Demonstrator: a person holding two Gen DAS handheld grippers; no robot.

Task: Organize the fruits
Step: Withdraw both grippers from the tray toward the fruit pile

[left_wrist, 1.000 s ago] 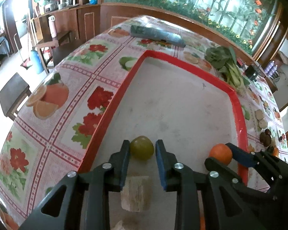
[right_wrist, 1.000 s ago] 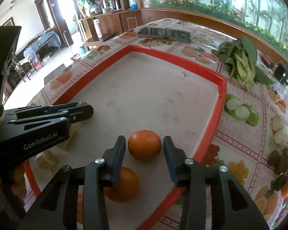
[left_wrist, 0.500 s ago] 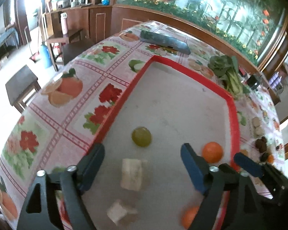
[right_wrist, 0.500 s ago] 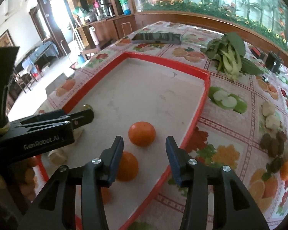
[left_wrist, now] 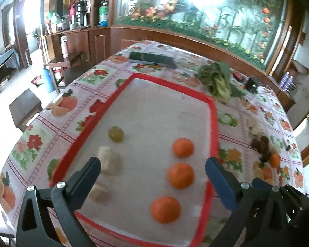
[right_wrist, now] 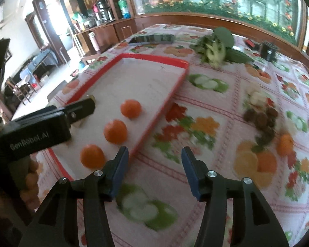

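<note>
Three oranges (left_wrist: pixel 183 150) are lined up along the right side of the red tray (left_wrist: pixel 213 127), with a green fruit (left_wrist: pixel 115 133) and pale chunks (left_wrist: pixel 110 159) set along its left side. The left gripper (left_wrist: pixel 152 168) is seen with jaws opening wide and empty; the right gripper (right_wrist: pixel 153 164), likewise opening and empty, is held over the tabletop (right_wrist: pixel 216 107). A placing step is judged finished; next, a reach to the loose orange (right_wrist: pixel 285 142) beside the dark fruits (right_wrist: pixel 259 117) is called for

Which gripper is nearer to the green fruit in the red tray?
Left. The left gripper, opening and empty, hovers over the tray just short of the green fruit. The right gripper, also opening and empty, is beyond the tray's opposite edge.
</note>
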